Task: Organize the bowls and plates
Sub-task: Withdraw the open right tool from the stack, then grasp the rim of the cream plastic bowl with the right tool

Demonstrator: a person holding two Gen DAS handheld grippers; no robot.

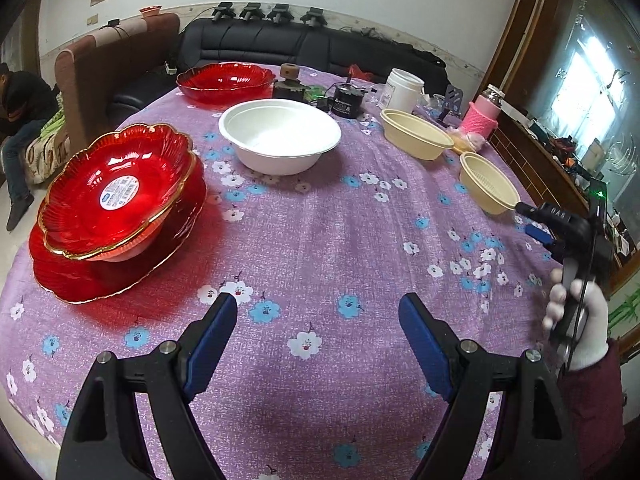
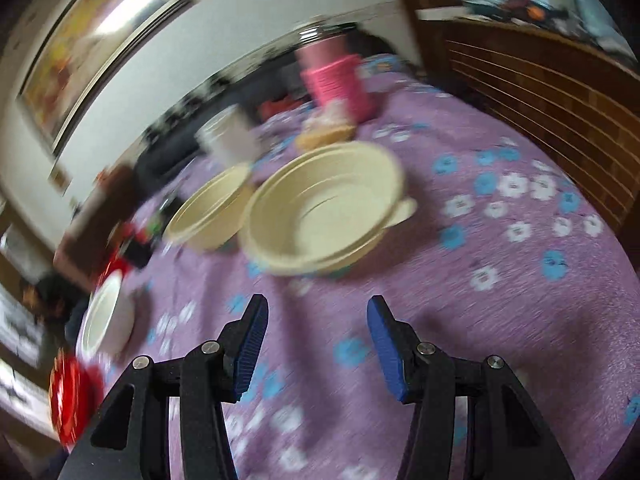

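Both jaws apart and empty, left gripper (image 1: 318,312) over purple floral tablecloth (image 1: 320,240), right gripper (image 2: 318,314) facing two cream plastic bowls (image 2: 324,208), stacked red scalloped plastic plates (image 1: 116,208) far left, white round bowl (image 1: 280,136) mid-table.

Stacked plates (image 1: 116,216) left of bowl (image 1: 280,136)

The tablecloth (image 1: 320,240) is purple with white and blue flowers. Two red plates (image 1: 116,208) have gold rims. One bowl (image 1: 280,136) is white, and two bowls (image 2: 324,208) are cream. The bottle sleeve (image 1: 480,116) is pink. The gripper pads (image 1: 212,336) are blue.
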